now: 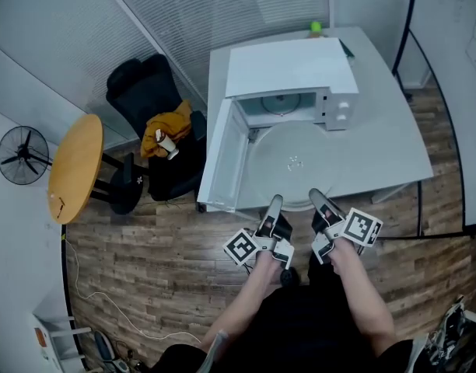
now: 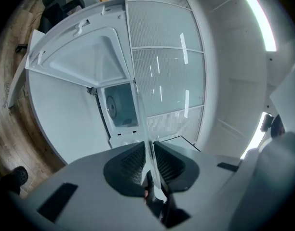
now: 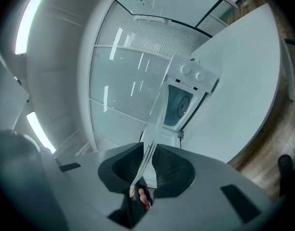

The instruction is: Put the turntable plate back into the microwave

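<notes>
The clear glass turntable plate (image 1: 294, 164) hangs level over the white table, just in front of the white microwave (image 1: 288, 76). The microwave door (image 1: 222, 158) is swung wide open to the left and its cavity (image 1: 281, 103) is bare. My left gripper (image 1: 274, 203) is shut on the plate's near rim, and my right gripper (image 1: 316, 197) is shut on the rim beside it. In the left gripper view the plate's edge (image 2: 146, 129) runs between the pads of the left gripper (image 2: 148, 152) toward the cavity (image 2: 119, 105). In the right gripper view the rim (image 3: 156, 114) sits between the pads of the right gripper (image 3: 146, 159).
The white table (image 1: 393, 130) carries the microwave, with a small green thing (image 1: 316, 28) at its back edge. Left of it stand a black chair (image 1: 148, 92) with an orange cloth (image 1: 166, 129), a round wooden table (image 1: 75, 165) and a fan (image 1: 22, 155). Wood floor lies below.
</notes>
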`<state>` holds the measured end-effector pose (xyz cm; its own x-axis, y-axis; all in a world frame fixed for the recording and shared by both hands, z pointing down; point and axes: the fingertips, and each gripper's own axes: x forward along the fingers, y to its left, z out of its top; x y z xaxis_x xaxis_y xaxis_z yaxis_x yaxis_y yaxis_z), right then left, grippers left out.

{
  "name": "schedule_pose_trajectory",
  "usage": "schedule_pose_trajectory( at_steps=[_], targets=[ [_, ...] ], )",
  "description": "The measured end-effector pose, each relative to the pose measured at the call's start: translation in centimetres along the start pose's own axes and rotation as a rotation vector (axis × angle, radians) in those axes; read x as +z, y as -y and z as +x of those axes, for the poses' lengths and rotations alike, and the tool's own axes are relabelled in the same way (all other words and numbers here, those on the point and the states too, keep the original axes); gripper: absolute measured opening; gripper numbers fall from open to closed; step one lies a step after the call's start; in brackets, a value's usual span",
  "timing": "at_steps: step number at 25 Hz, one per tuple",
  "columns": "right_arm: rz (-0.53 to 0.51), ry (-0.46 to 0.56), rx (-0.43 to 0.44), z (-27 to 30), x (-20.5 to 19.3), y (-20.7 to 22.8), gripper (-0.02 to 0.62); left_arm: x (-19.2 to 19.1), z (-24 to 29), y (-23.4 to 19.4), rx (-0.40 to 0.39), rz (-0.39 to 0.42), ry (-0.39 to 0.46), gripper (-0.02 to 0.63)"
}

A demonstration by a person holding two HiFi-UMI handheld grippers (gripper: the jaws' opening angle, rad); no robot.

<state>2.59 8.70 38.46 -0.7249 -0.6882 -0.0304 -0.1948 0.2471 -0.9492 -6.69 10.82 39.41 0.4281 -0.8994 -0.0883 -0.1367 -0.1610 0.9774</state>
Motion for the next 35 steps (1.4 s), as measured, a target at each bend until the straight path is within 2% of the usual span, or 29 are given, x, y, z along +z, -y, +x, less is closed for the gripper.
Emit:
schedule_pose_trajectory(
  at_steps=[6, 14, 16, 28, 35],
  targets=[
    [0.010, -0.077, -0.081, 1.8, 3.0, 4.0, 0.067, 0.5, 3.8, -1.9, 0.045, 0.007, 0.038, 0.052],
    [0.036, -0.168, -0.099, 3.1, 5.2, 6.4, 0.067, 0.4, 6.2, -3.2, 0.088, 0.020, 0.110, 0.054],
    [0.038, -0.183, -0.082, 3.8, 5.8, 6.8, 0.067, 0.5, 6.9, -3.6, 0.099, 0.029, 0.122, 0.054],
    [0.081, -0.207, -0.091, 7.5, 6.6, 10.1, 0.069, 2.8, 9.5, -7.1, 0.139, 0.037, 0.115, 0.058],
    [0.062, -0.223, -0.115, 11.0, 6.6, 12.0, 0.069, 5.5, 11.1, -9.6, 0.131, 0.029, 0.098, 0.060]
  ],
)
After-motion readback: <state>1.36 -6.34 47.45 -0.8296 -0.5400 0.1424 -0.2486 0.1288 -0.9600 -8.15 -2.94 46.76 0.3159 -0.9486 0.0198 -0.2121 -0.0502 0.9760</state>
